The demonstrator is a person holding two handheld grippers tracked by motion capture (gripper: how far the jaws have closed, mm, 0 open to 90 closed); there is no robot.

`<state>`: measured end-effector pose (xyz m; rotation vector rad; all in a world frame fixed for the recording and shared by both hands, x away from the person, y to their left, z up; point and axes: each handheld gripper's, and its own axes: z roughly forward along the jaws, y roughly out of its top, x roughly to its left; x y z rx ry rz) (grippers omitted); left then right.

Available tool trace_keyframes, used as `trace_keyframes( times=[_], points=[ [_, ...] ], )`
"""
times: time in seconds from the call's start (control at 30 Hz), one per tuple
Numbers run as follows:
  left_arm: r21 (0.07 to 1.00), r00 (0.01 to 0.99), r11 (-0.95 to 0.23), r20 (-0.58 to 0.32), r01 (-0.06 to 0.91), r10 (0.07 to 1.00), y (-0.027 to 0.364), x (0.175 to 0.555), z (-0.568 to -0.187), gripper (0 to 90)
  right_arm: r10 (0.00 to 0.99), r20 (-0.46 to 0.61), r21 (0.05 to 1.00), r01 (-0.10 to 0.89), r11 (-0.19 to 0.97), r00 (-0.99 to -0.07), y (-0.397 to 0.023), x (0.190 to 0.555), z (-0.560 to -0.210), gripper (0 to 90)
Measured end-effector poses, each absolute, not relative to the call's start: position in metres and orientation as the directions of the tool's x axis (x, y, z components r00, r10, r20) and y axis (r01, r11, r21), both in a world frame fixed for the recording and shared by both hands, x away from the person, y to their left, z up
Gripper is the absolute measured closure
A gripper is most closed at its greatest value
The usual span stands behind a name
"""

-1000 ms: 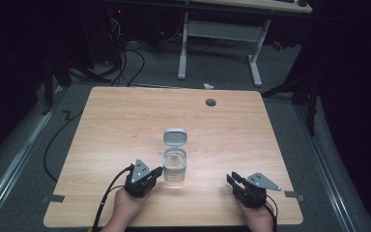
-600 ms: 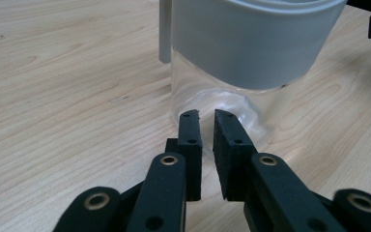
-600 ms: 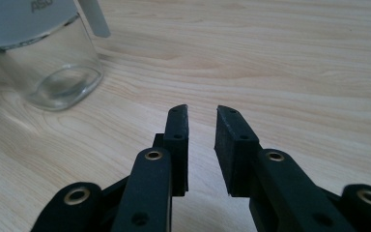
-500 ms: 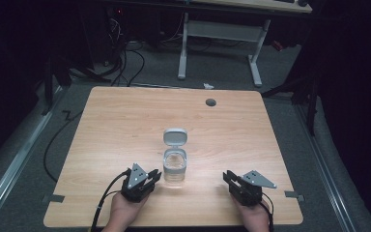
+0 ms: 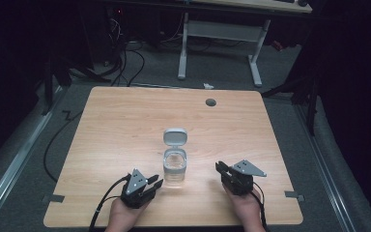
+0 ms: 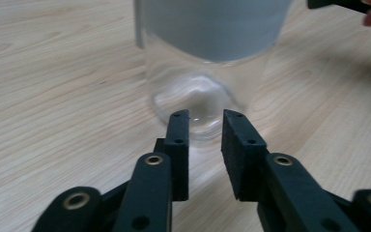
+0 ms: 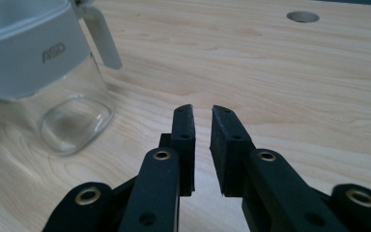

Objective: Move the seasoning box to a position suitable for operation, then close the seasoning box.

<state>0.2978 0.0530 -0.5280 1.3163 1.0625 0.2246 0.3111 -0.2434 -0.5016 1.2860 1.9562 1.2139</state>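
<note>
A clear glass jar (image 5: 175,166) with a grey collar stands upright on the tabletop (image 5: 125,121), its flip lid (image 5: 175,137) already swung open and standing up behind the mouth. Opening seems done; what is left, by the look of it, is to draw both hands away or go on to whatever the jar is meant for.

The left gripper (image 5: 155,185) points at the jar's base from just in front of it. Its jaws are spread a little, with bare wood between them and the glass just beyond their tips, not touching; they have just been opening. A second ago they lay close against the jar's side; now they sit a little back from it.

The right gripper (image 5: 220,168) lies well apart from the jar, which stands off to the left beyond its jaws. Those jaws stand nearly together with a narrow gap and nothing in it, and have just been closing. The jar itself has not shifted.
</note>
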Motion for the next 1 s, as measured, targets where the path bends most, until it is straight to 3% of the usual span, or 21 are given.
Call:
trace_keyframes(
  times=[0.17,0.4,0.6,1.0],
  points=[
    [0.858,0.556,0.293,-0.5,0.421,0.664,0.045,0.296,-0.528,76.1,0.896,0.066,0.871,0.463,0.163,-0.44,-0.242,0.324,-0.495,84.4],
    [0.849,0.573,0.296,-0.517,0.438,0.636,0.038,0.297,-0.529,85.0,0.889,0.066,0.877,0.452,0.165,-0.453,-0.231,0.343,-0.487,89.5],
    [0.867,0.6,0.269,-0.487,0.419,0.634,0.027,0.296,-0.529,89.6,0.883,0.052,0.883,0.434,0.178,-0.466,-0.217,0.357,-0.48,90.0],
    [0.858,0.587,0.274,-0.5,0.434,0.637,0.019,0.302,-0.533,89.8,0.866,0.051,0.902,0.394,0.174,-0.498,-0.176,0.407,-0.451,89.9]
  ],
)
